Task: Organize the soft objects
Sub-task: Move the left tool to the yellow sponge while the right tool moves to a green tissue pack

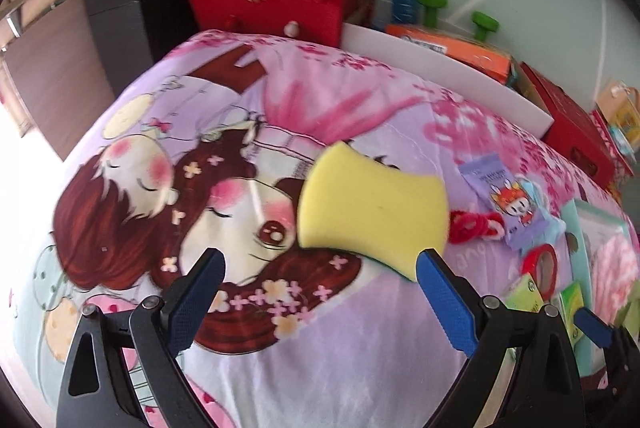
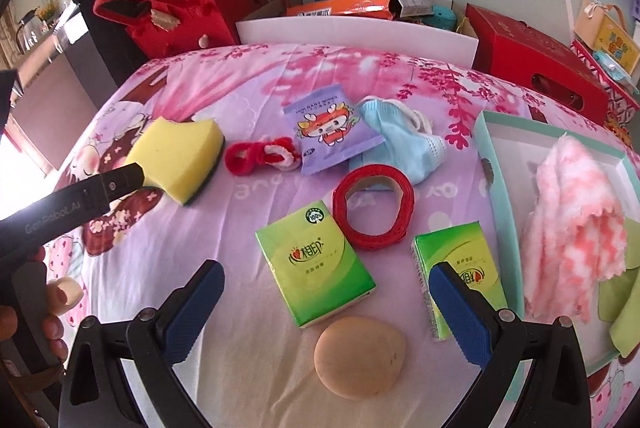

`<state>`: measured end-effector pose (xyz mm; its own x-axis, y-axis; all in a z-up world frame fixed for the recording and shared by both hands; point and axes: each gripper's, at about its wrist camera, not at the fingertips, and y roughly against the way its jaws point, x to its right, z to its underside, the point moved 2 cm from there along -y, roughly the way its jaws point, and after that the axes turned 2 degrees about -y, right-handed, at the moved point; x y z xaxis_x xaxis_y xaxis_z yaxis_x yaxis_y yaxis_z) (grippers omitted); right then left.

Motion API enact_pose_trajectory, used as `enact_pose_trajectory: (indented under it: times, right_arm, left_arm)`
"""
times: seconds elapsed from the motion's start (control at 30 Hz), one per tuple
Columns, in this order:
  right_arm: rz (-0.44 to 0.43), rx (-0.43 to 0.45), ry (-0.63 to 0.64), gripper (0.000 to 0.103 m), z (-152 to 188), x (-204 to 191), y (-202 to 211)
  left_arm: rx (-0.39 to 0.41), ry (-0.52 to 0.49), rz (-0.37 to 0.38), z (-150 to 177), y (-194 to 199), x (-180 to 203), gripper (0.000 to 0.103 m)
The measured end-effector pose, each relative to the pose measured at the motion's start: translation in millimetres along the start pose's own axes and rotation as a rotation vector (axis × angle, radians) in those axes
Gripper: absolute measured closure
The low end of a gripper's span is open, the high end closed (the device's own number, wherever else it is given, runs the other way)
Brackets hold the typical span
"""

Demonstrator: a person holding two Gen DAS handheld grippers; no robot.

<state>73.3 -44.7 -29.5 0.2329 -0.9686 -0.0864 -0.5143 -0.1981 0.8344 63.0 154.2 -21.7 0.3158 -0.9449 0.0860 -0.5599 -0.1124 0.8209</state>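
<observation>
A yellow sponge with a dark green underside lies on the cartoon-print bedspread, just ahead of my left gripper, which is open with the sponge near its right finger. In the right wrist view the sponge has the left gripper's finger against its near edge. My right gripper is open and empty above a tan round pad and two green tissue packs. A pink fluffy cloth lies in a mint-rimmed box.
A red hair tie, purple wipes pack, blue face mask and red tape ring lie mid-bed. A red felt bag, white board and red boxes line the far edge.
</observation>
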Motion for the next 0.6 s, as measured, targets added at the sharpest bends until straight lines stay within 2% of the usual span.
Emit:
enact_pose_trajectory:
  times: [0.13,0.33,0.6]
  right_arm:
    - [-0.005,-0.012,-0.004,0.001,0.7,2.6,-2.2]
    - [-0.036,-0.035,-0.014,0.011,3.8,6.1,-6.7]
    - [-0.064,-0.075,-0.020,0.016,7.5,7.1,-13.4]
  left_arm:
    - [-0.021,-0.021,0.042,2.7,-5.7,6.2,0.007]
    - [-0.034,-0.027,0.022,5.3,-12.1,4.1,0.007]
    - [-0.043,-0.022,0.023,5.1,-15.3,1.9,0.007]
